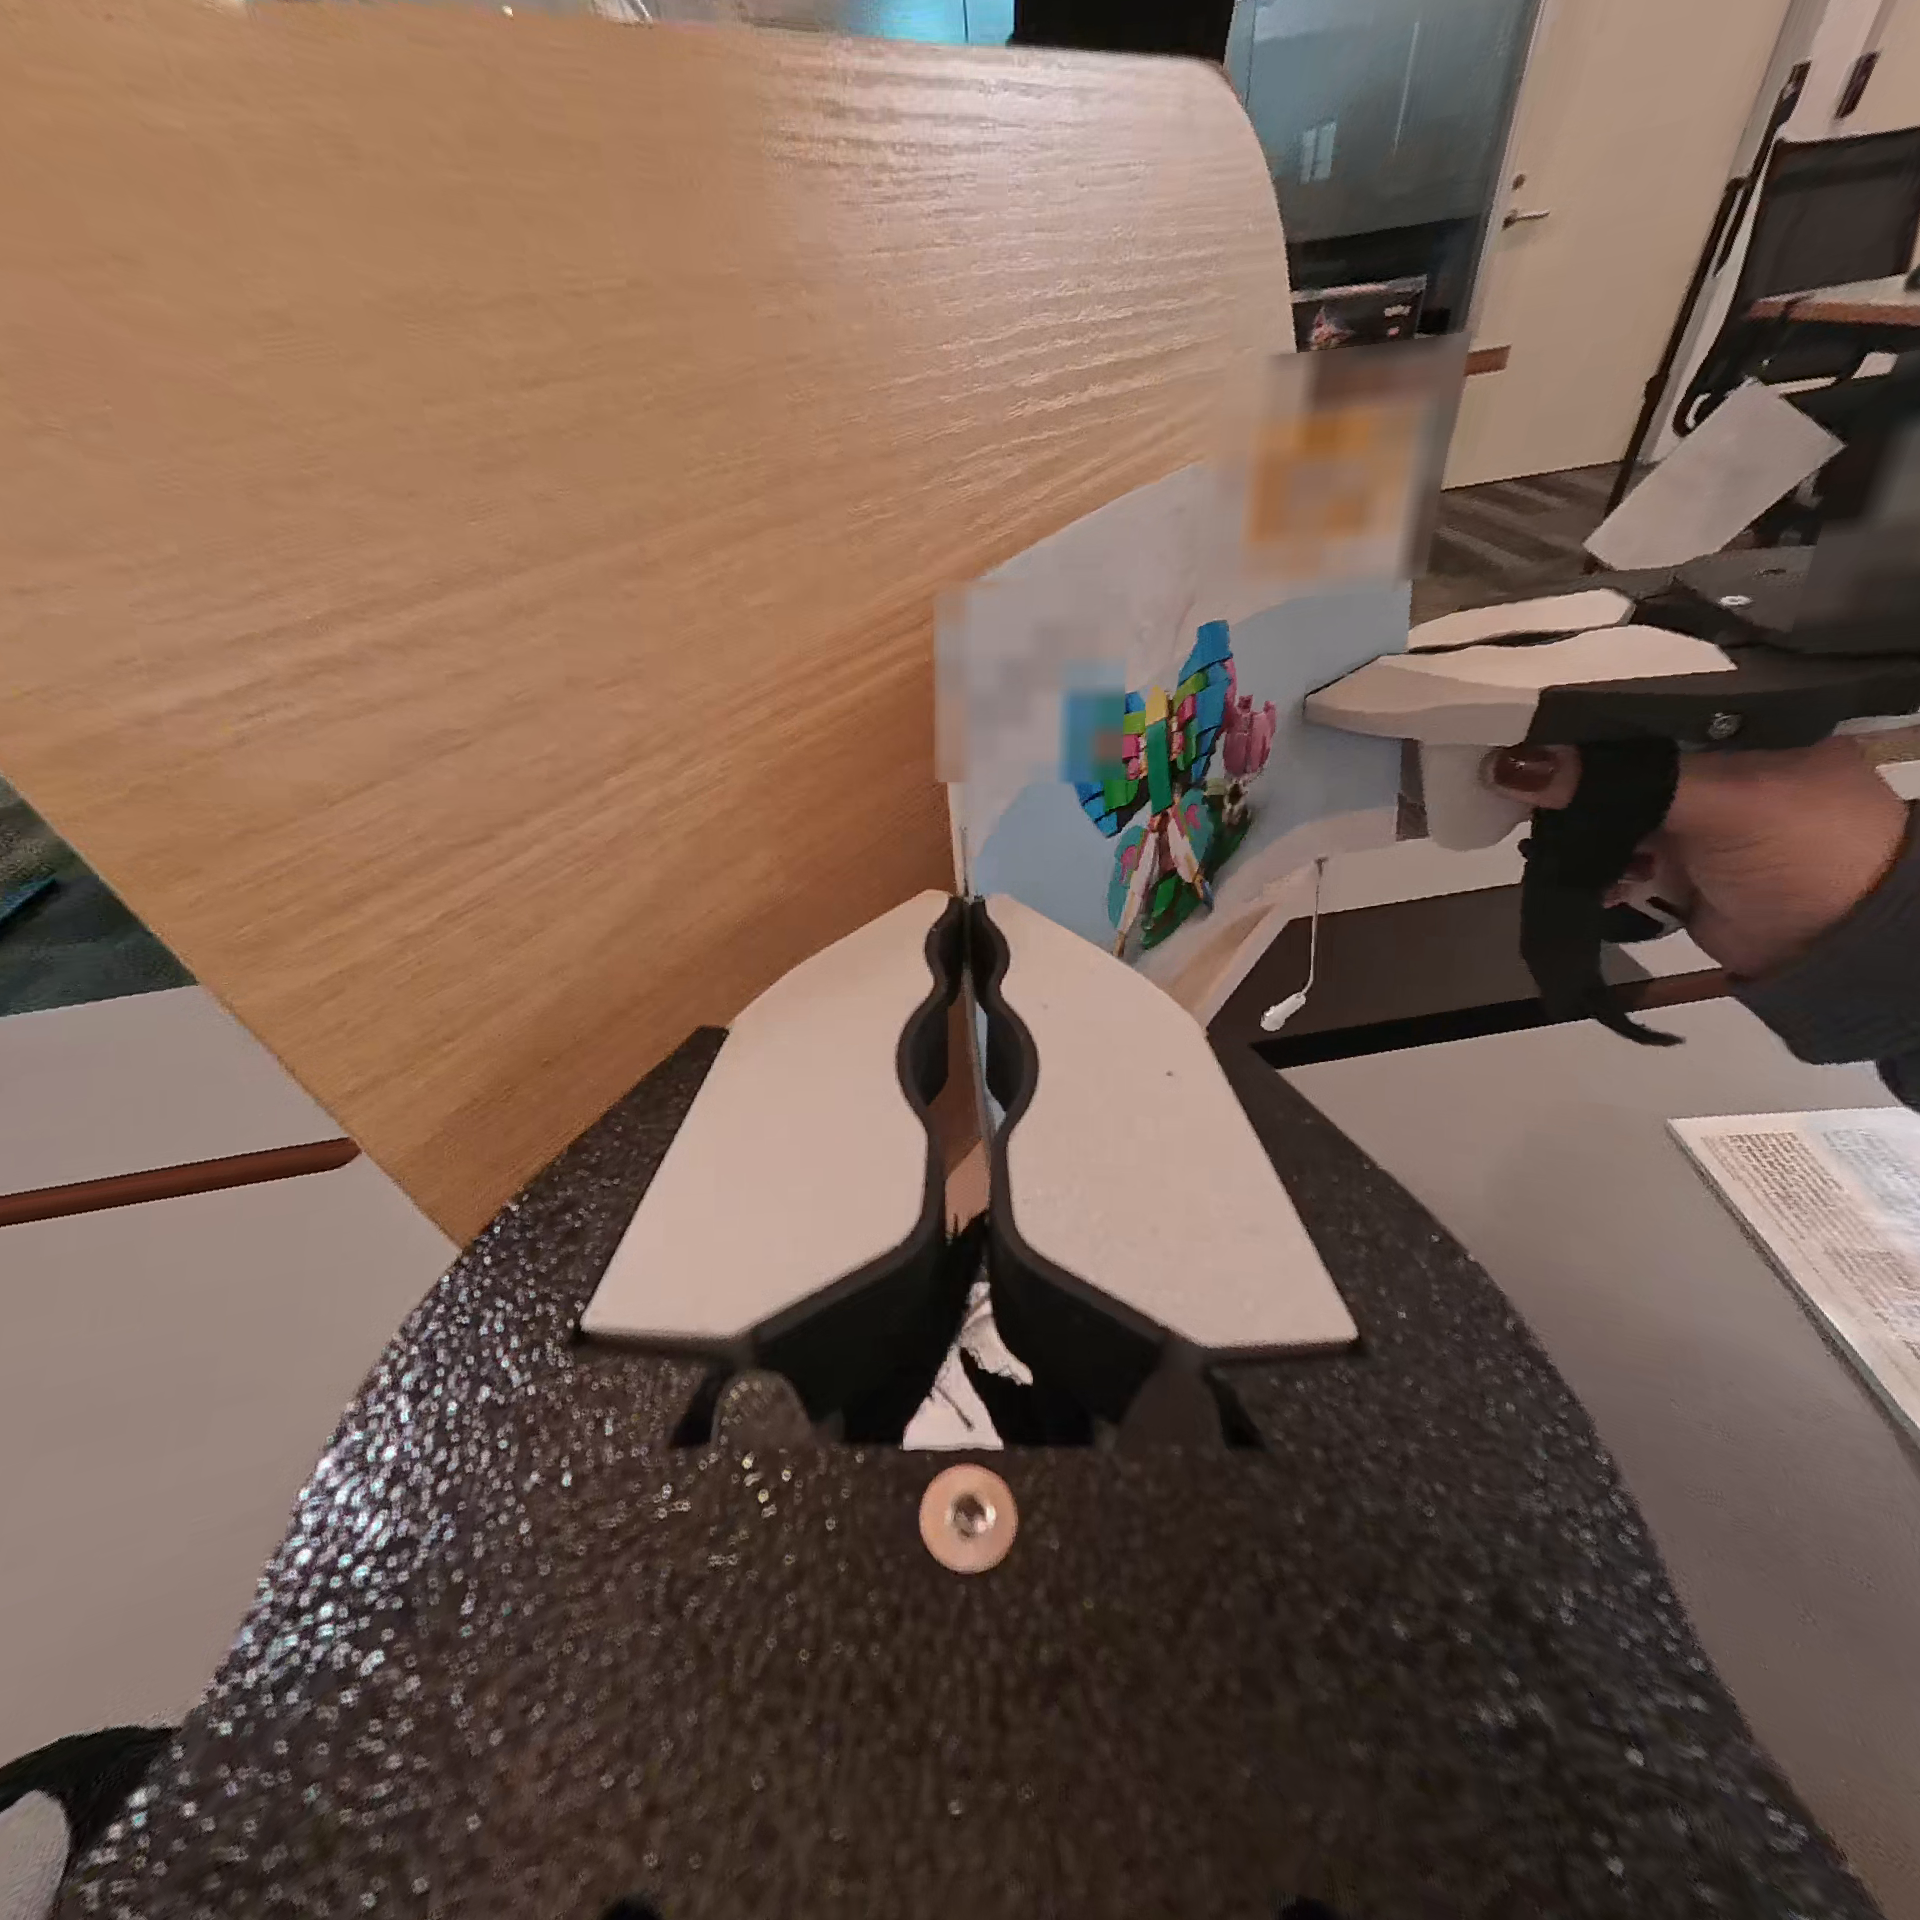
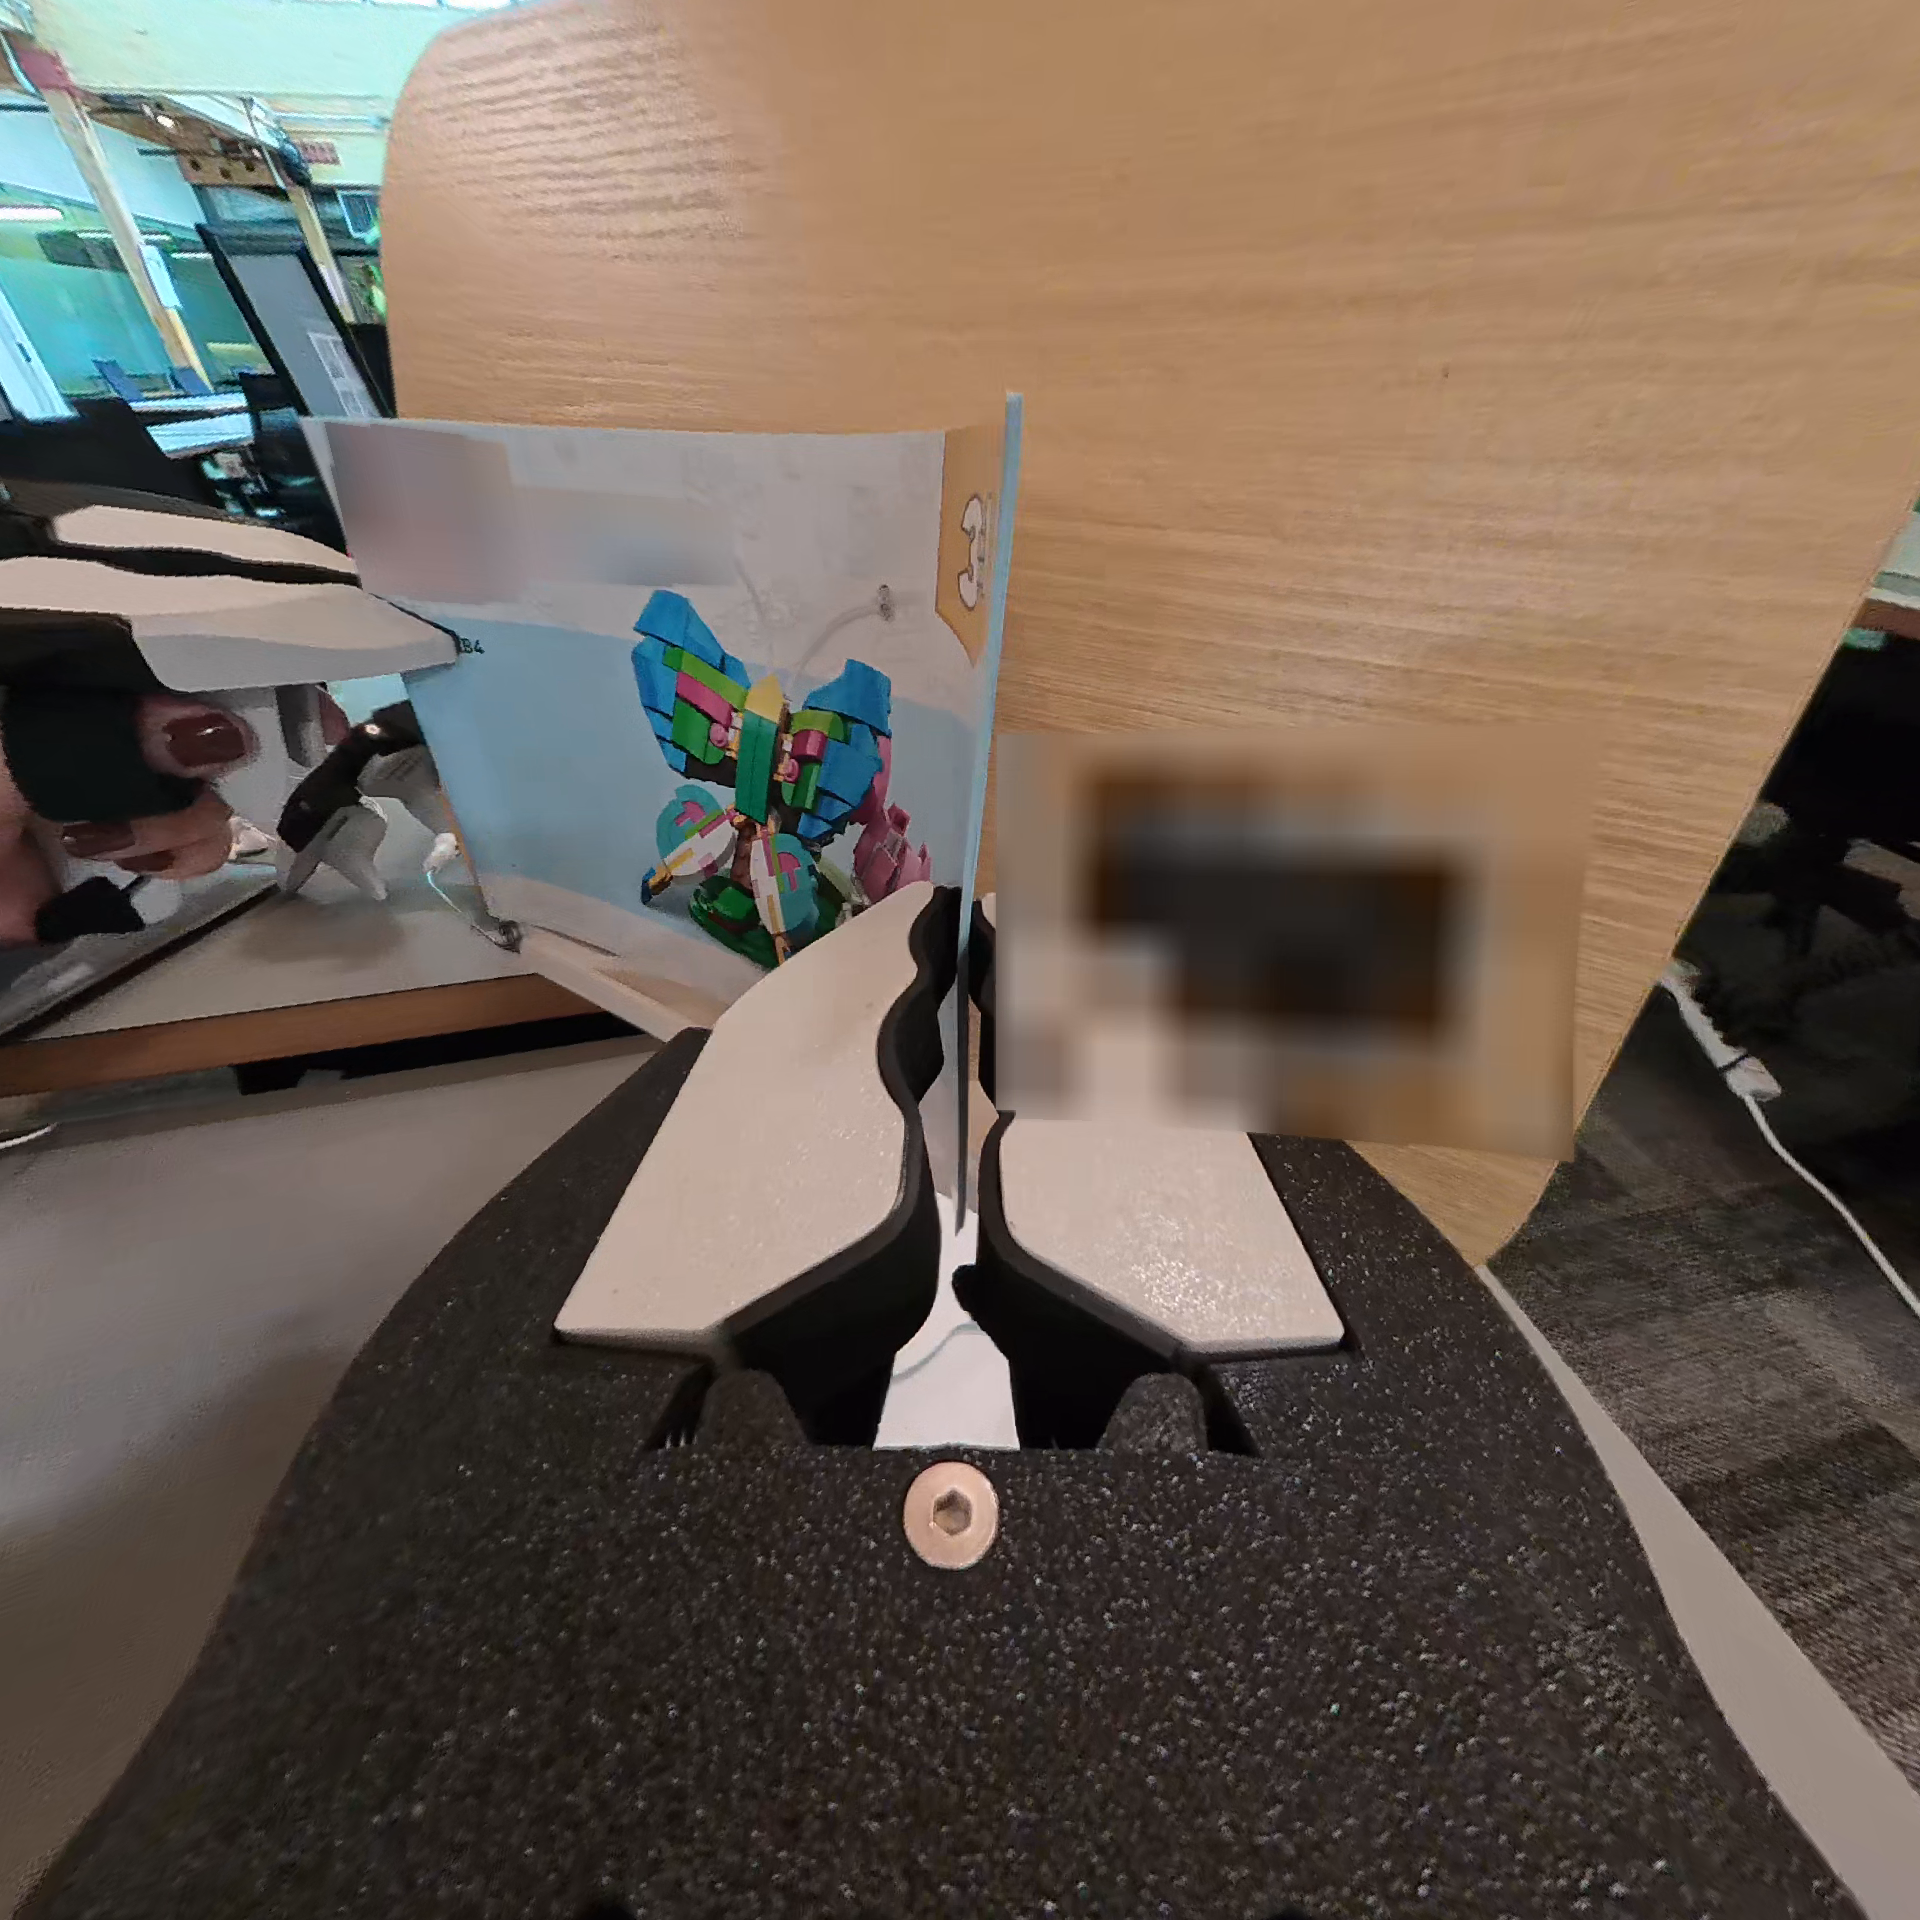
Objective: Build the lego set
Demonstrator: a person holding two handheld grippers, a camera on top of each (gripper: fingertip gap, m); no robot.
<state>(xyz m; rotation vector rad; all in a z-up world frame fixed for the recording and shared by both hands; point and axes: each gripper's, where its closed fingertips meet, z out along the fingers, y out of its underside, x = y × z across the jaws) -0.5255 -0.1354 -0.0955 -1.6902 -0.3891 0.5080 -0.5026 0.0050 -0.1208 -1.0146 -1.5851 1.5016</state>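
A Lego instruction booklet (image 1: 1195, 748), light blue with a picture of a colourful butterfly model on its cover, is held upright and bowed above the grey table. My left gripper (image 1: 966, 914) is shut on one side edge of it. My right gripper (image 2: 961, 899) is shut on the opposite edge, and the cover (image 2: 623, 665) curves away to its left. Each gripper shows in the other's view, pinching its end: the right gripper (image 1: 1371, 665) and the left gripper (image 2: 405, 613). No loose bricks are in view.
A large wood-grain panel (image 1: 571, 520) with rounded corners stands close behind the booklet and also shows in the right wrist view (image 2: 1351, 416). A printed sheet (image 1: 1829, 1226) lies on the grey table (image 1: 156, 1299). Carpet floor with a white cable (image 2: 1818, 1226) lies to the right. Across from one pair of fingers to the other is roughly 15 centimetres.
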